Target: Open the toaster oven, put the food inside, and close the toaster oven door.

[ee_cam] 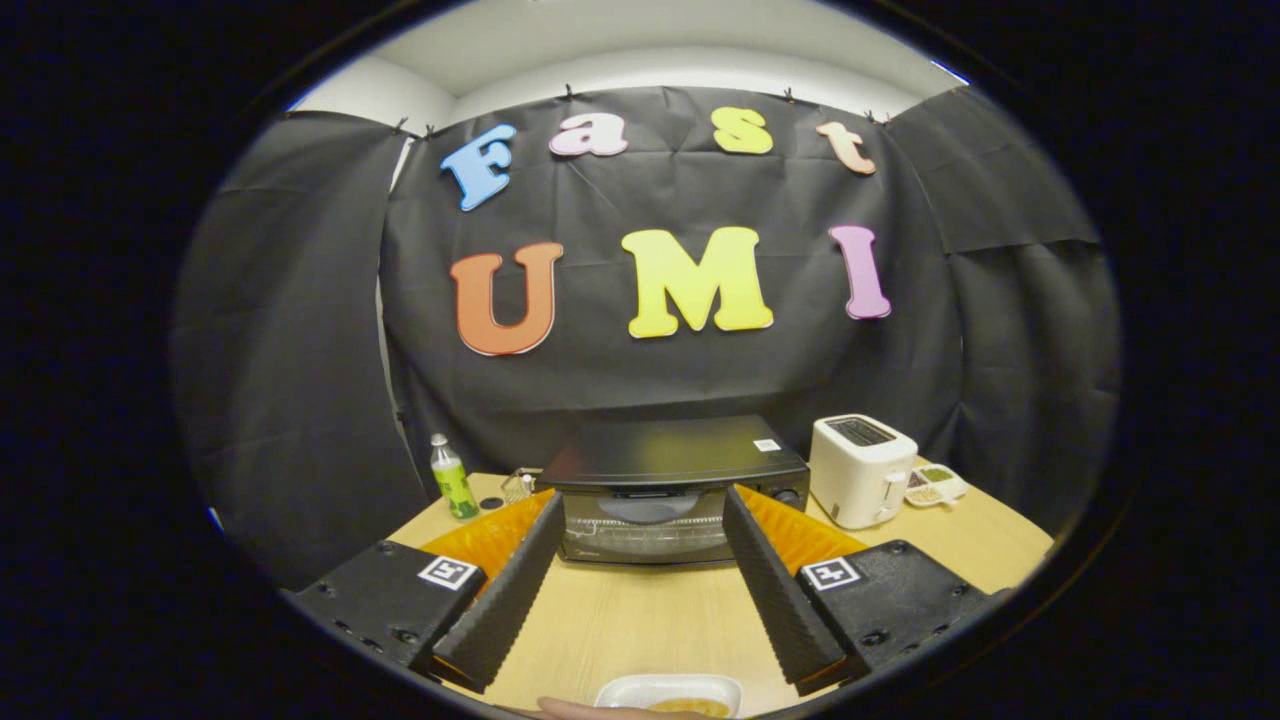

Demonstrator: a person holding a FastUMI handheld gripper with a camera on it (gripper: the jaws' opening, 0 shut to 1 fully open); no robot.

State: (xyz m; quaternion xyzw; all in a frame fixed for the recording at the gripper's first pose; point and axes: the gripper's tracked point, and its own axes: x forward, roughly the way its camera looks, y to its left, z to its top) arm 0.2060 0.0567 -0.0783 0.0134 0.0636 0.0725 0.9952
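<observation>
A black toaster oven (668,490) stands on the wooden table (640,620) straight ahead, beyond my fingers, with its glass door (645,528) upright and shut. My gripper (640,520) is open, its two fingers spread wide with bare table between them and the oven framed in the gap. Close under the fingers lies a white plate (668,692) with orange-brown food (690,706) on it. A fingertip of a person's hand (570,709) touches the plate's near side.
A white pop-up toaster (860,482) stands right of the oven, with a small white dish of snacks (932,485) beyond it. A green bottle (453,478) and a small glass (518,485) stand left of the oven.
</observation>
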